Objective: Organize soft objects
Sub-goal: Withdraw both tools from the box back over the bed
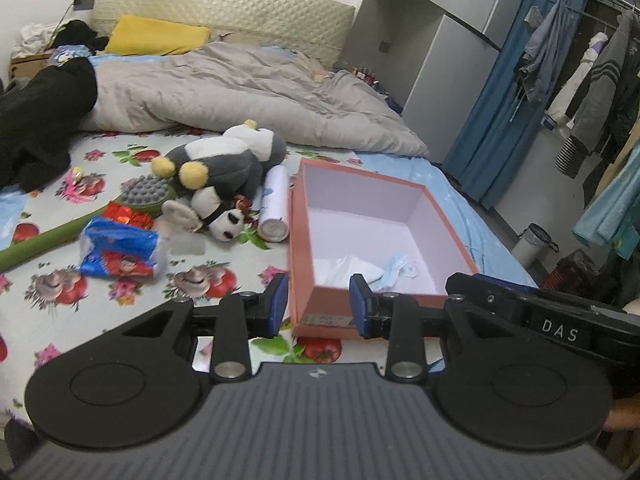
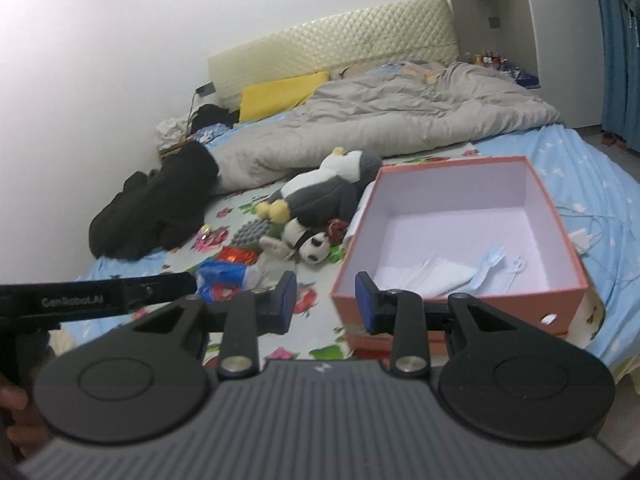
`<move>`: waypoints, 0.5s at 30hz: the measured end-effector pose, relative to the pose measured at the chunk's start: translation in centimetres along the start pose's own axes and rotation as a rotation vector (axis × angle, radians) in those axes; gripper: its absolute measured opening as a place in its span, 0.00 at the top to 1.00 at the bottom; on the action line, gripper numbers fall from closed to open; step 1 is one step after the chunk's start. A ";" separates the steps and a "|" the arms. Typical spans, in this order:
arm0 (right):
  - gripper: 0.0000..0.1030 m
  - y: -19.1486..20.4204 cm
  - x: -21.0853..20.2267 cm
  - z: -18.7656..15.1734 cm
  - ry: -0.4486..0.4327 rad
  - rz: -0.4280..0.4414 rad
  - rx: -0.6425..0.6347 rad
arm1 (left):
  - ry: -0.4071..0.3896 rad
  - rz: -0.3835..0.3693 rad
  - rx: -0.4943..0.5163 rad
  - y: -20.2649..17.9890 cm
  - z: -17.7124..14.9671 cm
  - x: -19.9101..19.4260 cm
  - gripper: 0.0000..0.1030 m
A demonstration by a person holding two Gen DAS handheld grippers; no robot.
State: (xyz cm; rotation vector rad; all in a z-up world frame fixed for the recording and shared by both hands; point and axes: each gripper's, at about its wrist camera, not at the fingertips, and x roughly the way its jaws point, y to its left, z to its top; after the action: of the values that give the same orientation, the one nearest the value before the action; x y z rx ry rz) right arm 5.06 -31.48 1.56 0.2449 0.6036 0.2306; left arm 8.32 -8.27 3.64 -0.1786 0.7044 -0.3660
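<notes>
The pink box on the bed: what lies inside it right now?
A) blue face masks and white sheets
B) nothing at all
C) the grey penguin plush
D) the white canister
A: blue face masks and white sheets lie on the pink box floor.

My two matte-black grippers: left gripper and right gripper, blue-padded fingers, silver screws, ribbed grey housings.
</notes>
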 end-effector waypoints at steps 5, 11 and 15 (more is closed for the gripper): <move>0.65 1.8 0.0 -0.9 0.002 0.032 -0.054 | -0.009 0.019 -0.027 1.5 -2.1 -1.5 0.62; 0.65 3.4 0.8 -2.5 0.025 0.064 -0.064 | -0.028 0.025 -0.063 3.2 -4.4 -2.7 0.62; 0.65 4.7 2.4 -3.9 0.074 0.079 -0.077 | -0.017 0.041 -0.102 5.2 -5.4 -3.4 0.62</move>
State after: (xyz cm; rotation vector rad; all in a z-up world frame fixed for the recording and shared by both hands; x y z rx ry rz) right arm 4.06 -25.78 -1.44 0.1868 0.6576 0.3393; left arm 3.72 -2.31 0.16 -0.2630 0.7098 -0.2889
